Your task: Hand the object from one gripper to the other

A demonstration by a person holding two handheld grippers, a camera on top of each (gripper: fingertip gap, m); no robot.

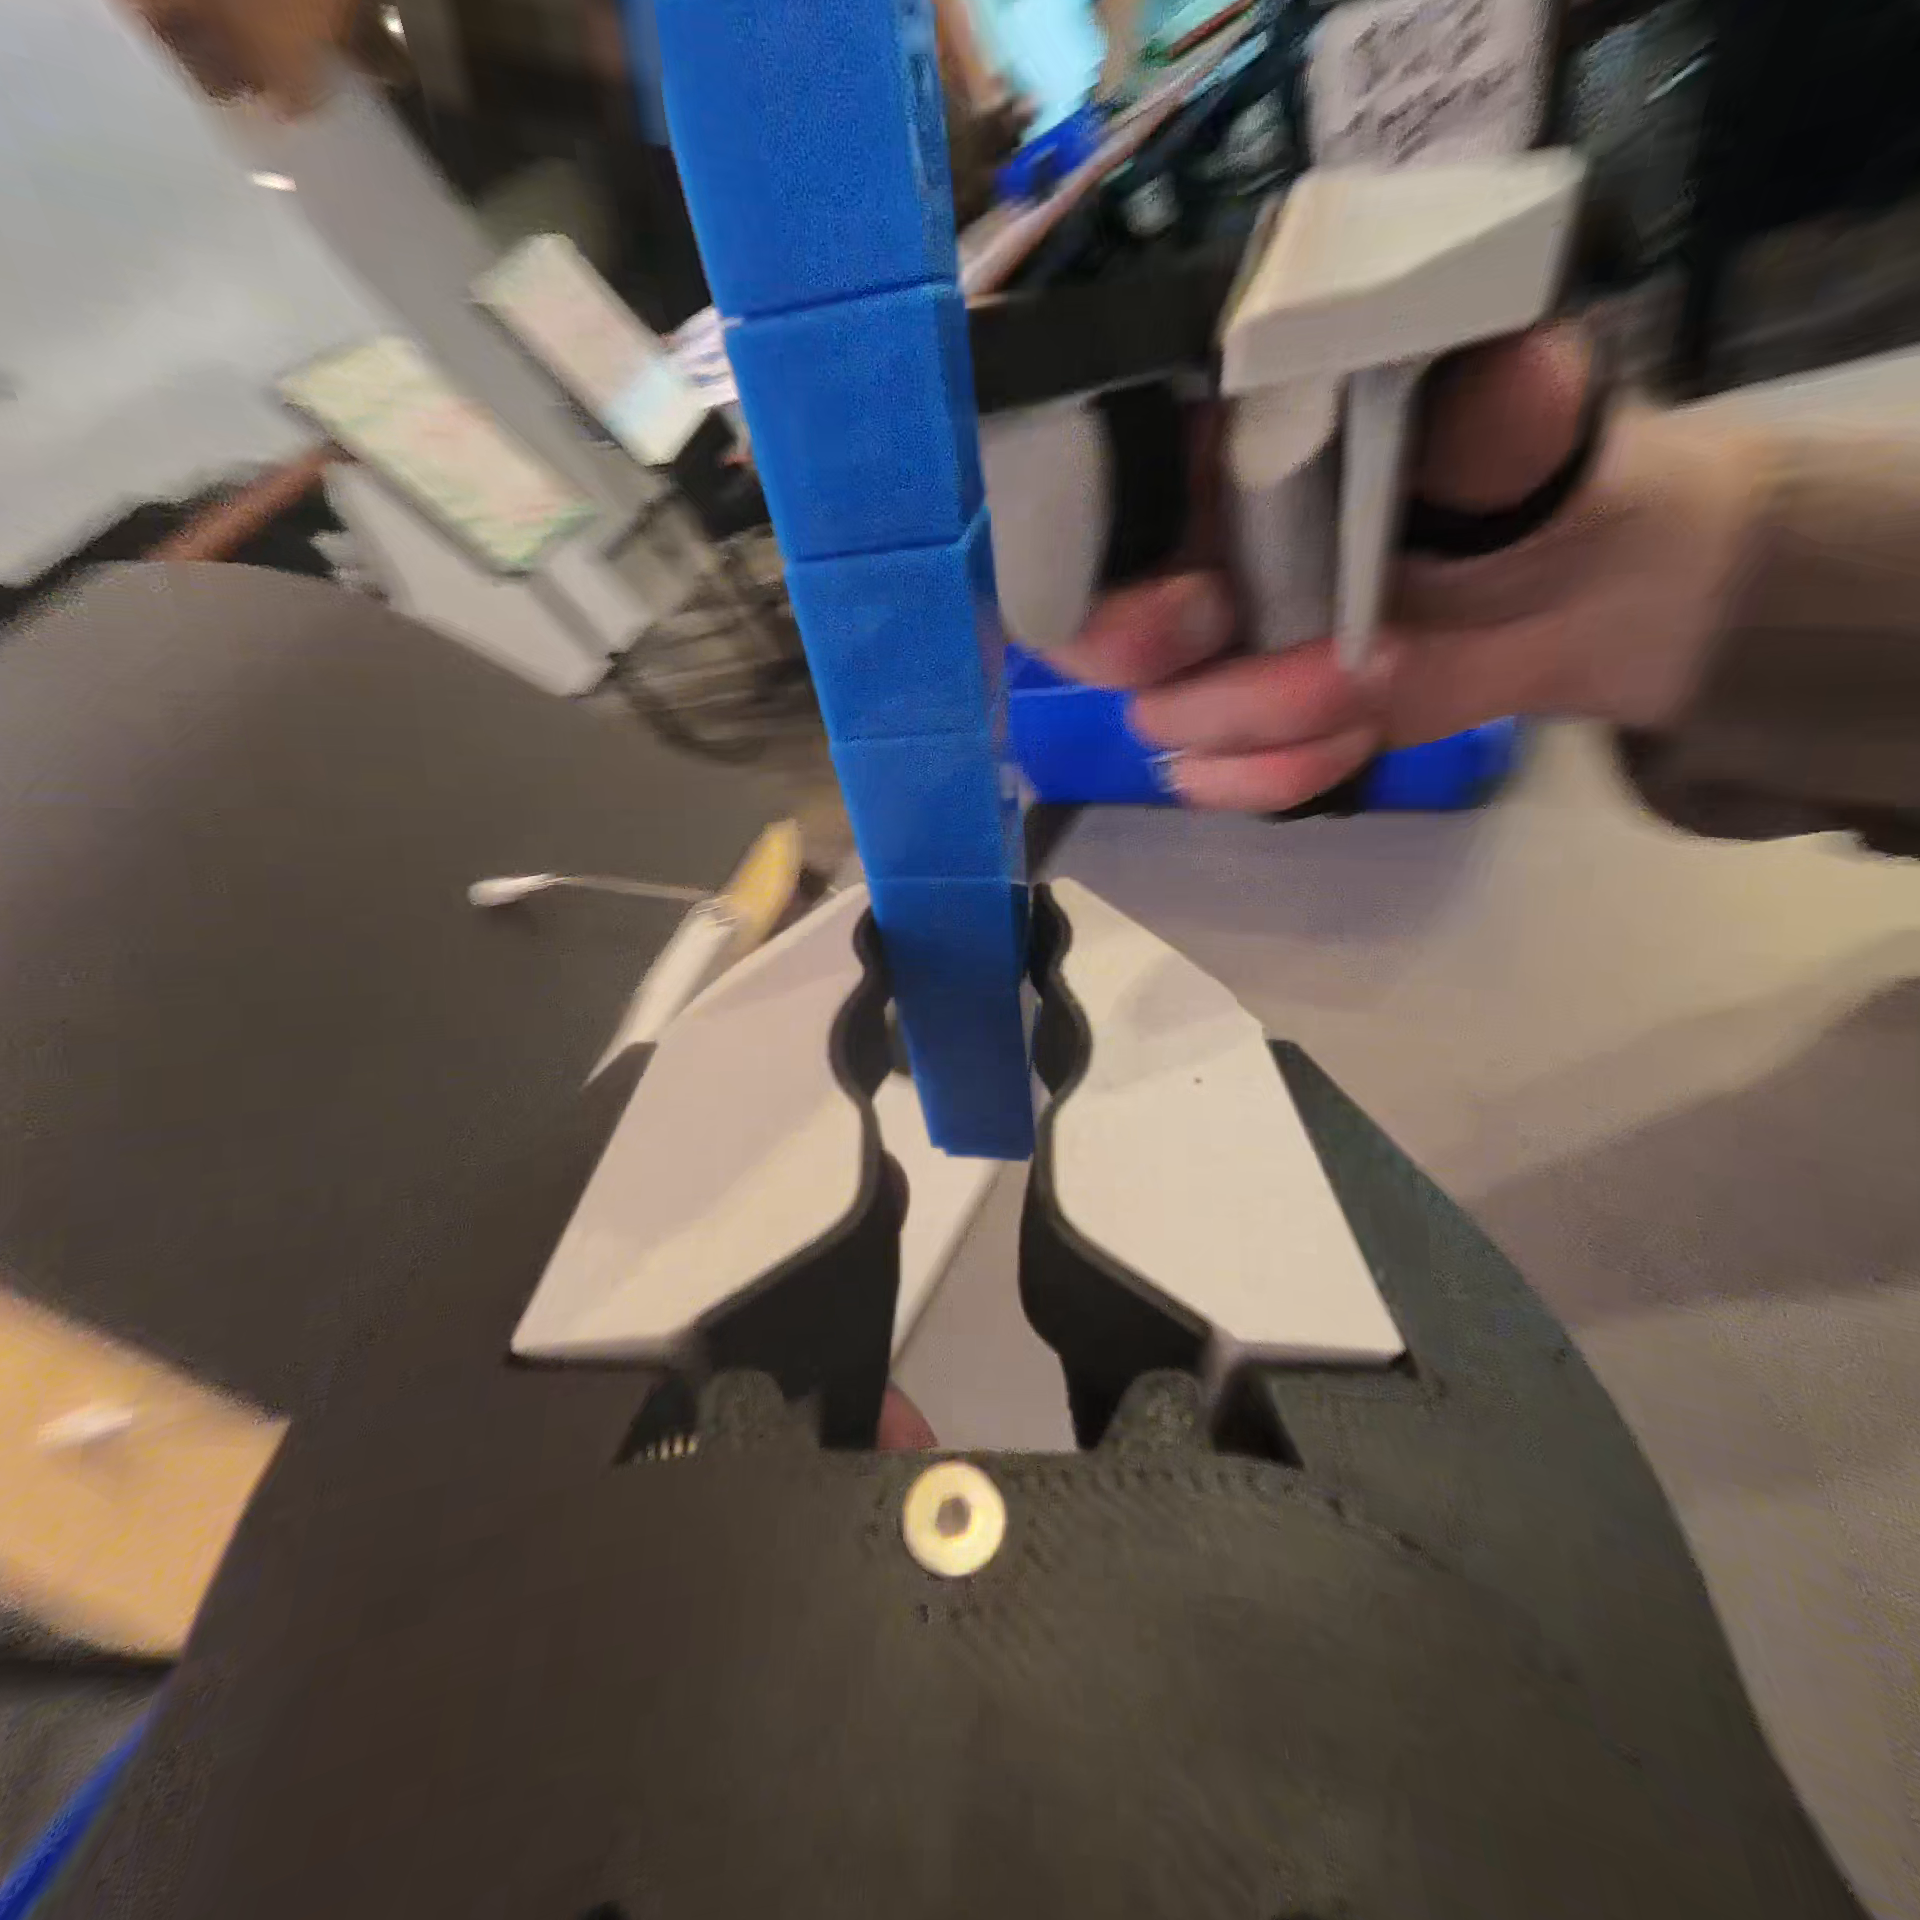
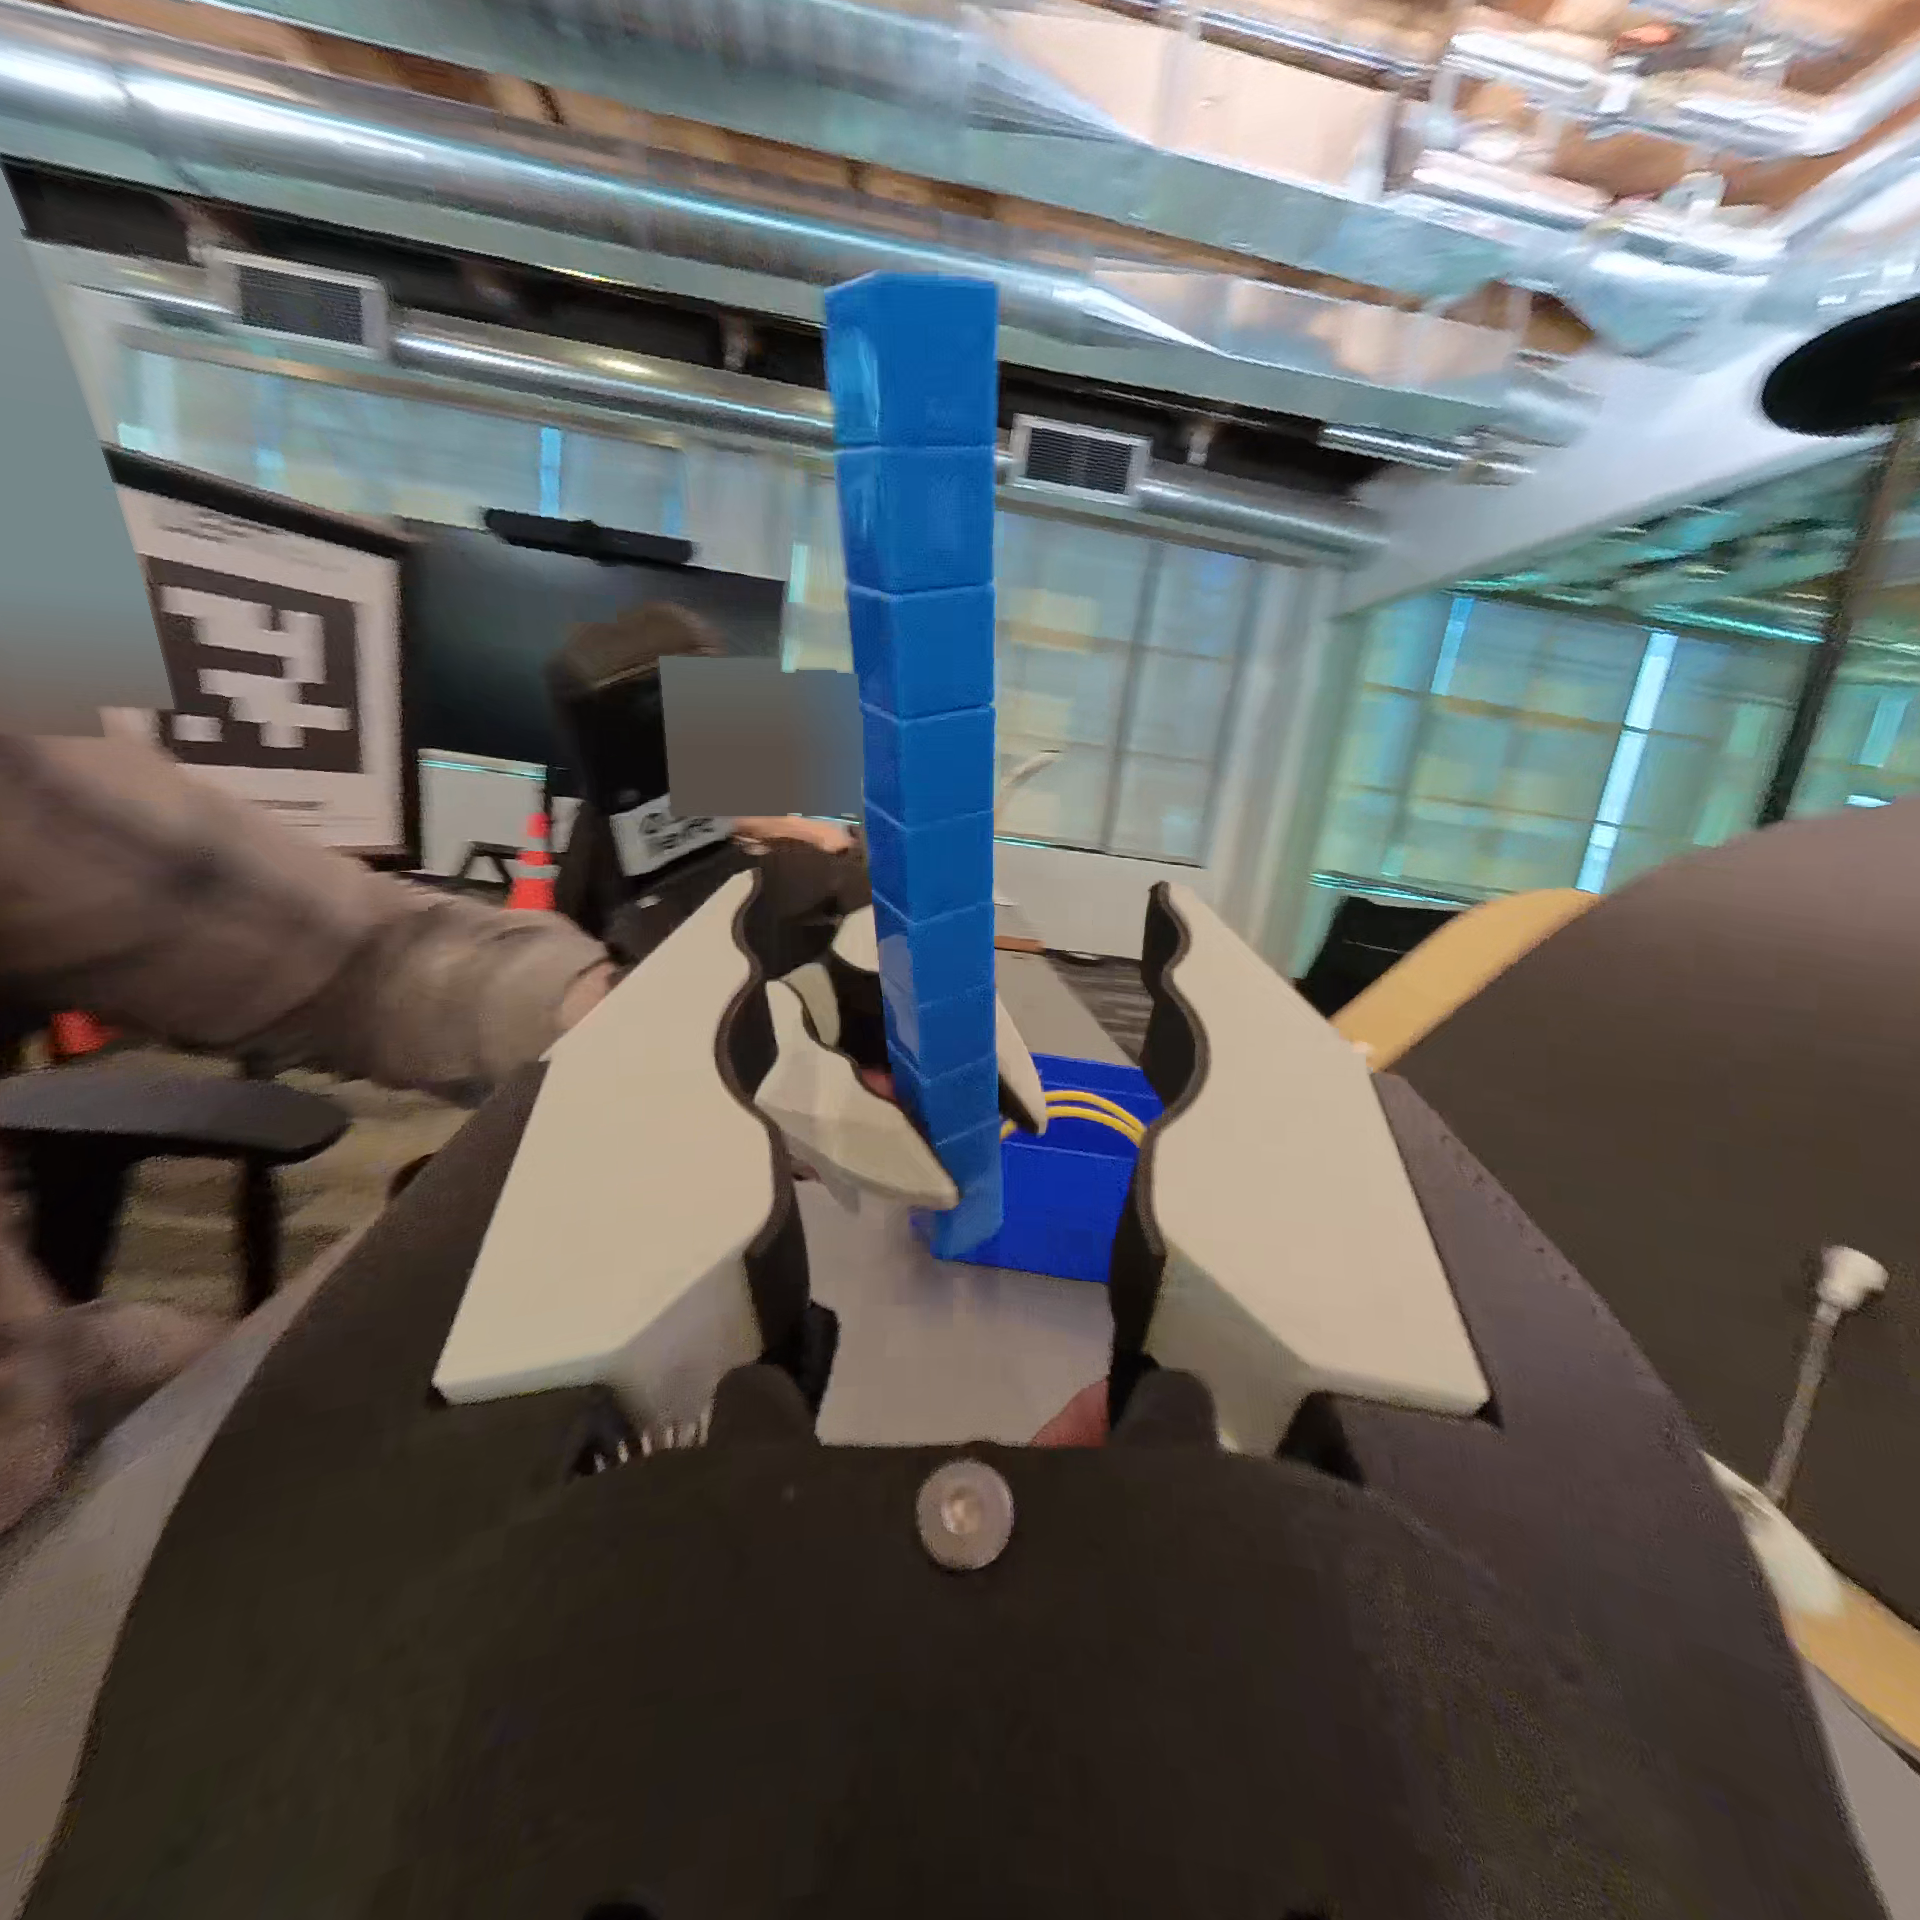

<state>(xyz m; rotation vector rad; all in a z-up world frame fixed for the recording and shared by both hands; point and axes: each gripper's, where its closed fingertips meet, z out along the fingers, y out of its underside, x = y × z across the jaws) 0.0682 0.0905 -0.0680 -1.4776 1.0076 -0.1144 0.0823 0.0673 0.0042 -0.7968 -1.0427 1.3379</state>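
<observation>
My left gripper is clamped on the bottom end of the blue segmented bar, its wavy black pads pressed against both sides of the lowest segments. The bar stands almost upright, rising out past the top of the left wrist view. My right gripper has its jaws spread wide and holds nothing; in its own view the bar stands ahead between the two fingers, touching neither. Behind the bar's foot sits a blue bin on the grey bench. My right hand wraps that gripper's handle.
</observation>
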